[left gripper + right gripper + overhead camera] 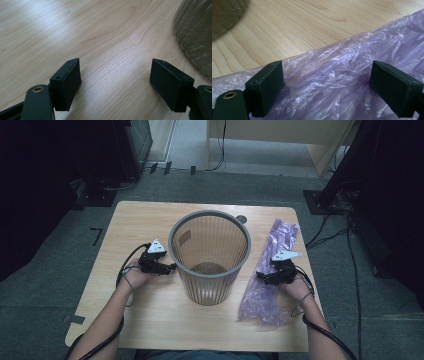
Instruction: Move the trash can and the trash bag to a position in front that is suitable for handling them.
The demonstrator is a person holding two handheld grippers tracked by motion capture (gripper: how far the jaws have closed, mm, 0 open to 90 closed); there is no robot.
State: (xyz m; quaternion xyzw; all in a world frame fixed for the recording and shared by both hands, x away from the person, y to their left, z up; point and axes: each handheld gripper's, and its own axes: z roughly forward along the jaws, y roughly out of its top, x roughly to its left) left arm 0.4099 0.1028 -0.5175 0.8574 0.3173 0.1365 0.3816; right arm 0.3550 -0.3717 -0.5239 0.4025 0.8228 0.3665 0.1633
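While the right gripper [268, 276] hangs over the purple plastic bag [270, 280], its jaws spread wide with the crumpled film lying between and beneath them, nothing is pinched yet. To my eye the nearest risk sits there: the film is thin and slippery, so a shallow bite may catch only one layer and slide off, or drag the whole bag across the table [150, 320] instead of lifting it. The bag lies flat just to the right of the waste bin [210, 257], stretching from the table's near edge toward its far side.

The left gripper [167, 268] rests just left of the bin, jaws likewise apart over bare wood, holding nothing. If it does not steady the bin, I judge a tug from the bag could tip or shove this light, ribbed container.

The bin stands upright at the table's middle; it appears empty, its bottom visible through the open rim, with no liner fitted.
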